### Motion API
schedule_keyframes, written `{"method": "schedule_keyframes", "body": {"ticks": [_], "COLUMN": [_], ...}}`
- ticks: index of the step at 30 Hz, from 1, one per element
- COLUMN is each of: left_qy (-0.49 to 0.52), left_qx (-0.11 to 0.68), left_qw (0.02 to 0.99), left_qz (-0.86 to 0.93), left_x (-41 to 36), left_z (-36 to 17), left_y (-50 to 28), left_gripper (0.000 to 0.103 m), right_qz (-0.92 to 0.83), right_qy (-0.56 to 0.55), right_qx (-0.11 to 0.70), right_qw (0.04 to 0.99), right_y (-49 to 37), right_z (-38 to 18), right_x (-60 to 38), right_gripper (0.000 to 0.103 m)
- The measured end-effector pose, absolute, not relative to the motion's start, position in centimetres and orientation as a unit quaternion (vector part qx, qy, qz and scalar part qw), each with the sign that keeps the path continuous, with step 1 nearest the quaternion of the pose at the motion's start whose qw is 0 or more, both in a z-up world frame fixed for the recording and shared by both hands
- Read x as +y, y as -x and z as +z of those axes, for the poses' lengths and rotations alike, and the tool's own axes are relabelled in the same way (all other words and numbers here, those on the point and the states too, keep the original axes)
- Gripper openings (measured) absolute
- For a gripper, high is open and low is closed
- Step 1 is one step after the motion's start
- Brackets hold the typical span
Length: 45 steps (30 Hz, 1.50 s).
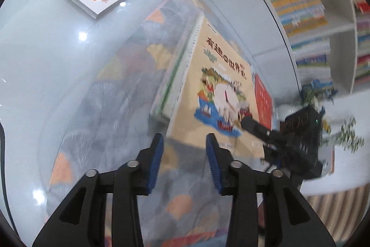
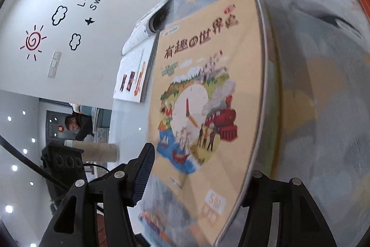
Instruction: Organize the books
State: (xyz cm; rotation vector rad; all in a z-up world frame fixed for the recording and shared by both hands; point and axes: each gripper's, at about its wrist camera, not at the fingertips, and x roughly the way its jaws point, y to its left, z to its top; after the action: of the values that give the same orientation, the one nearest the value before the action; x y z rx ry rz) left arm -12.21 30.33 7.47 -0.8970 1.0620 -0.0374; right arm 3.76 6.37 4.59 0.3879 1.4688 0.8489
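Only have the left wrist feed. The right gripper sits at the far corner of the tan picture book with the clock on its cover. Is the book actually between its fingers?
Observer: Yes. In the right wrist view the tan picture book runs between the fingers of the right gripper. Only one blue-padded finger shows; the other is hidden behind the cover's edge.
Operator: Clamped?
Observer: The visible pad sits right beside the cover, but blur hides whether it presses.
Operator: Anyone around on that side?
Observer: A person in dark clothing is in the background, beyond a cardboard tube.
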Motion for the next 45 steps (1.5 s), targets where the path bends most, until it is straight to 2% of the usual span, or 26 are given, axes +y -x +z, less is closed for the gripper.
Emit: {"method": "schedule_keyframes", "body": {"ticks": [1, 4, 12, 16, 26, 28, 29, 30, 31, 32, 34, 37, 40, 42, 45], "left_qy": [0.397, 0.363, 0.248, 0.191, 0.124, 0.108, 0.105, 0.106, 0.114, 0.133, 0.154, 0.135, 0.062, -0.021, -0.003], "left_qx": [0.491, 0.493, 0.548, 0.564, 0.611, 0.619, 0.628, 0.63, 0.621, 0.624, 0.62, 0.622, 0.632, 0.639, 0.645], "left_qw": [0.775, 0.789, 0.783, 0.776, 0.767, 0.766, 0.762, 0.761, 0.767, 0.761, 0.76, 0.765, 0.77, 0.768, 0.764], "left_qz": [-0.021, -0.046, -0.161, -0.209, -0.153, -0.132, -0.121, -0.115, -0.114, -0.117, -0.118, -0.094, -0.063, -0.035, -0.021], "left_x": [29.7, 27.3, 16.1, 9.6, -0.7, -1.7, -1.9, -2.0, -2.0, -2.0, -2.0, -3.1, -5.3, -7.5, -7.2], "left_z": [8.0, 9.1, 10.0, 10.2, 6.2, 5.3, 4.7, 4.4, 4.6, 4.4, 4.2, 4.1, 3.6, 2.9, 2.9], "left_y": [12.7, 13.1, 9.0, 6.6, 3.1, 3.1, 3.2, 3.2, 3.4, 3.5, 3.5, 3.2, 2.9, 2.9, 2.3], "left_gripper": [0.05, 0.06, 0.06, 0.06, 0.06, 0.06, 0.06, 0.064, 0.077, 0.084, 0.1, 0.102, 0.102, 0.103, 0.103], "right_qz": [0.37, 0.353, 0.246, 0.142, 0.03, 0.037, 0.038, 0.04, 0.042, 0.043, 0.05, 0.072, 0.088, 0.101, 0.129], "right_qy": [-0.172, -0.162, -0.063, 0.02, 0.068, 0.065, 0.065, 0.062, 0.054, 0.044, 0.048, 0.071, 0.081, 0.091, 0.108], "right_qx": [0.647, 0.643, 0.609, 0.597, 0.626, 0.622, 0.624, 0.626, 0.629, 0.631, 0.621, 0.613, 0.61, 0.607, 0.611], "right_qw": [0.644, 0.66, 0.752, 0.789, 0.776, 0.779, 0.778, 0.776, 0.774, 0.773, 0.781, 0.783, 0.783, 0.783, 0.774], "right_y": [-3.5, -2.3, 1.2, 2.7, 3.0, 3.1, 3.2, 3.4, 3.7, 4.1, 5.1, 5.6, 5.5, 5.8, 6.0], "right_z": [4.6, 5.0, 7.5, 7.6, 3.6, 3.6, 3.5, 3.3, 3.1, 2.7, 2.6, 2.6, 2.8, 2.8, 2.9], "right_x": [5.5, 2.7, -7.3, -12.8, -22.8, -23.8, -24.3, -24.8, -25.4, -26.1, -26.8, -27.0, -27.3, -27.5, -27.7], "right_gripper": [0.058, 0.061, 0.062, 0.071, 0.072, 0.075, 0.08, 0.084, 0.093, 0.102, 0.103, 0.103, 0.103, 0.103, 0.103]}}
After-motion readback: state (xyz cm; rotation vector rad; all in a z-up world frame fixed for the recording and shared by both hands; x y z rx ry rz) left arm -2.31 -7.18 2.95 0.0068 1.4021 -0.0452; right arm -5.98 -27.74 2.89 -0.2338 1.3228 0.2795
